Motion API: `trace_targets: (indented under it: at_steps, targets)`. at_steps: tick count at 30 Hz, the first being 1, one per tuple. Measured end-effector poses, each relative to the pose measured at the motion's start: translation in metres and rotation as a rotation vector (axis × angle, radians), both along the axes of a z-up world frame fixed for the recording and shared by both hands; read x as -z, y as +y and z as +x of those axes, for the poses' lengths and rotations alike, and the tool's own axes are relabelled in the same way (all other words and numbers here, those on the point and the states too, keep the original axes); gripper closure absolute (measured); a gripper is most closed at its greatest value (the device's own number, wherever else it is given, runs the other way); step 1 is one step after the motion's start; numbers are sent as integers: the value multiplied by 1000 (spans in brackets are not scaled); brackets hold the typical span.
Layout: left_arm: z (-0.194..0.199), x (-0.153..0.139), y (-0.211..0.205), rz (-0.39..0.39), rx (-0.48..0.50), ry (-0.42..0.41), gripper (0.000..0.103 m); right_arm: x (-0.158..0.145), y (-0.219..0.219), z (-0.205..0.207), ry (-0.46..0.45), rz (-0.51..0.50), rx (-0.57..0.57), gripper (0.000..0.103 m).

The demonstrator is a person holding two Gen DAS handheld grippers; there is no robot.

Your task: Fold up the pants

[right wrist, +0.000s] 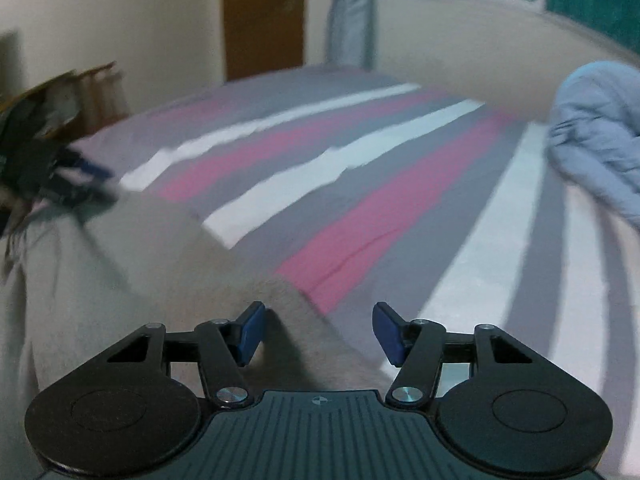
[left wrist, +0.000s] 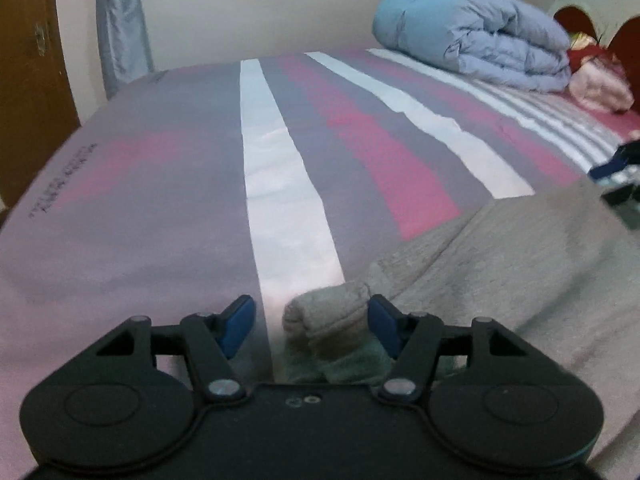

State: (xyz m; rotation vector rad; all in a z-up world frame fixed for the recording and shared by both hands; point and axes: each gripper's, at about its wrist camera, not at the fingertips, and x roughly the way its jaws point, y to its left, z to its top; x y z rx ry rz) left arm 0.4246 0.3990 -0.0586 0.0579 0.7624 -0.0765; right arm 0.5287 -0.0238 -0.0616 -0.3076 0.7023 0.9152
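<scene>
Light grey pants (left wrist: pixel 520 264) lie on the striped bed. In the left wrist view they fill the lower right, and a bunched end (left wrist: pixel 328 312) sits between my left gripper's (left wrist: pixel 312 320) open jaws, touching the right blue pad (left wrist: pixel 382 322). In the right wrist view the pants (right wrist: pixel 132 264) cover the lower left, with an edge running under my right gripper (right wrist: pixel 318 330), which is open; the cloth lies near its left pad (right wrist: pixel 250 332). The other gripper shows blurred at far left (right wrist: pixel 52 176) and at far right in the left wrist view (left wrist: pixel 620 176).
The bed sheet (left wrist: pixel 180 200) has grey, pink and white stripes. A rolled blue duvet (left wrist: pixel 480 36) and pink and red items (left wrist: pixel 596 80) lie at the headboard end. A wall, window, curtain (left wrist: pixel 120 28) and wooden door (right wrist: pixel 264 16) stand beyond the bed.
</scene>
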Motion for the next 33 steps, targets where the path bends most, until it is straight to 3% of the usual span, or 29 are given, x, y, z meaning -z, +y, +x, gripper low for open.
trace_targets:
  at_steps: [2,7,9,11,13,18,26,29,33]
  targets:
    - [1,-2,8,-66,17,1,50,6,7,3,48,-9,-47,44]
    - [5,5,7,-115,33,8,55,13,12,7,72,-9,-84,44]
    - [7,4,1,-89,42,-8,62,18,15,8,67,-18,-80,47]
    - [3,-1,4,-87,47,-31,79,18,18,5,65,-29,-72,79]
    - [-3,-11,7,-80,56,-50,82,13,20,-1,50,-51,-62,98]
    - [-39,-51,3,-1,94,-175,86,-27,12,-36,-86,-18,-40,98]
    - [-145,-102,-17,33,162,-365,86,-97,-17,-159,-323,11,-83,98]
    - [-188,-99,-30,56,169,-382,86,-101,-29,-217,-378,-10,-112,98]
    - [-235,-73,-42,66,154,-290,86,-75,-40,-292,-400,-60,-152,98]
